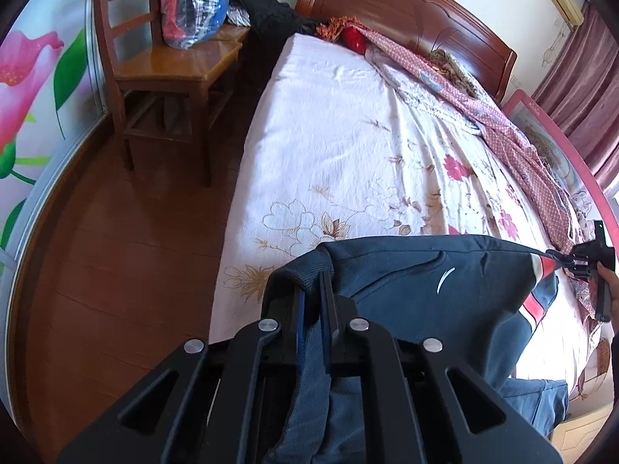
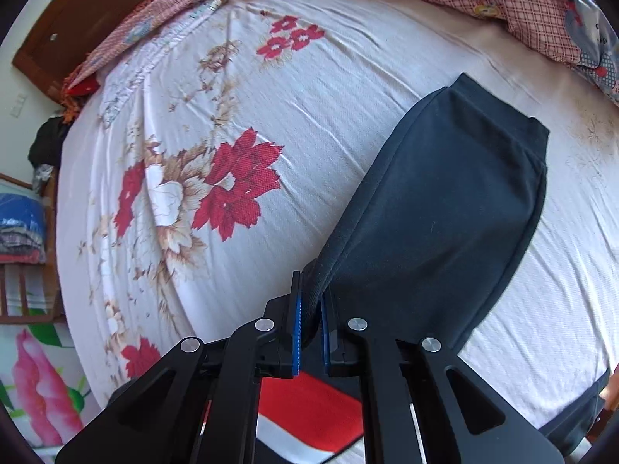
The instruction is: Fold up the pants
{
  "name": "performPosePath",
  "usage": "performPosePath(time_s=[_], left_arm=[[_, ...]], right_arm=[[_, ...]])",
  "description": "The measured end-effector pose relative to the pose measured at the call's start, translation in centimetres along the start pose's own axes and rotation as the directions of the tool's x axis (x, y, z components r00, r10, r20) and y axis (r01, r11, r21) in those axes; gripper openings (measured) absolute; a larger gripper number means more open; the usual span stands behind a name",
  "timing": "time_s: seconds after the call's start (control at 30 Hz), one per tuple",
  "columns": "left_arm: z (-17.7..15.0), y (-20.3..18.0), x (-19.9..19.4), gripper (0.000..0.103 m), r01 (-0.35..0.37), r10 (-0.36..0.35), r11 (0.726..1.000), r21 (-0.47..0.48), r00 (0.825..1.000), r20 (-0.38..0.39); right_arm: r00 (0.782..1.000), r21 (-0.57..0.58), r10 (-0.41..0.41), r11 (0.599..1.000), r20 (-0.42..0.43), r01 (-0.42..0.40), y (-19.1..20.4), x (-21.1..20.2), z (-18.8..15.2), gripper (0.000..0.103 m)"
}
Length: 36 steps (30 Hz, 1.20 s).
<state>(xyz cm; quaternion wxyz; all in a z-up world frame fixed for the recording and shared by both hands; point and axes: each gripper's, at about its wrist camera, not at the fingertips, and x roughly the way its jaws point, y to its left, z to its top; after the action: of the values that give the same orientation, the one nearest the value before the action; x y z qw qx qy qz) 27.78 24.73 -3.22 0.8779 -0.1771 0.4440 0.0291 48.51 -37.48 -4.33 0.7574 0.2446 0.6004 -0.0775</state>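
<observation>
Item: dark pants [image 1: 425,282], stretched over the bed [image 1: 329,135]. My left gripper [image 1: 313,301] is clamped on one corner, my right gripper [image 2: 309,328] pinching another. Their long axis runs ahead of my right tool [image 2: 464,193], cuffs farthest.

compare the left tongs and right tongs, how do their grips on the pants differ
The left tongs pinch a ribbed edge of the dark pants near the side of the bed, above the wooden floor. The right tongs pinch a bunched fold over the middle of the bed, with a pant section hanging away from them and a red and white panel beneath. Both are shut on the same pants, lifting them.
</observation>
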Motion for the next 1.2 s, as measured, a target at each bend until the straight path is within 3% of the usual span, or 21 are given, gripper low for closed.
performPosePath(time_s=[0.2, 0.43, 0.7, 0.83, 1.0, 1.2], left_arm=[[-1.0, -0.5, -4.3, 0.006, 0.013, -0.013, 1.000, 0.000, 0.999, 0.051], [-3.7, -0.7, -9.3, 0.006, 0.064, -0.062, 0.998, -0.026, 0.993, 0.098], [-9.6, -1.3, -15.3, 0.007, 0.053, -0.057, 0.998, 0.036, 0.989, 0.140], [-13.2, -0.6, -17.5, 0.007, 0.040, -0.046, 0.998, 0.038, 0.985, 0.166], [-18.2, 0.7, -18.2, 0.010, 0.000, -0.009, 0.998, 0.061, 0.989, 0.147], [-21.4, 1.9, -17.2, 0.011, -0.054, 0.042, 0.996, 0.072, 0.988, 0.151]], right_arm=[[0.997, -0.039, 0.058, 0.998, 0.050, -0.056, -1.8, -4.5, -2.9, 0.007], [0.986, -0.044, 0.130, 0.991, 0.101, -0.126, -6.6, -9.9, -8.2, 0.007], [0.976, -0.042, 0.153, 0.988, 0.153, -0.149, -12.6, -14.1, -16.4, 0.007], [0.975, -0.033, 0.156, 0.988, 0.160, -0.153, -15.6, -14.9, -21.7, 0.007], [0.975, -0.003, 0.162, 0.987, 0.155, -0.163, -19.2, -14.2, -28.0, 0.007], [0.978, 0.047, 0.162, 0.985, 0.131, -0.169, -22.0, -12.0, -31.5, 0.007]])
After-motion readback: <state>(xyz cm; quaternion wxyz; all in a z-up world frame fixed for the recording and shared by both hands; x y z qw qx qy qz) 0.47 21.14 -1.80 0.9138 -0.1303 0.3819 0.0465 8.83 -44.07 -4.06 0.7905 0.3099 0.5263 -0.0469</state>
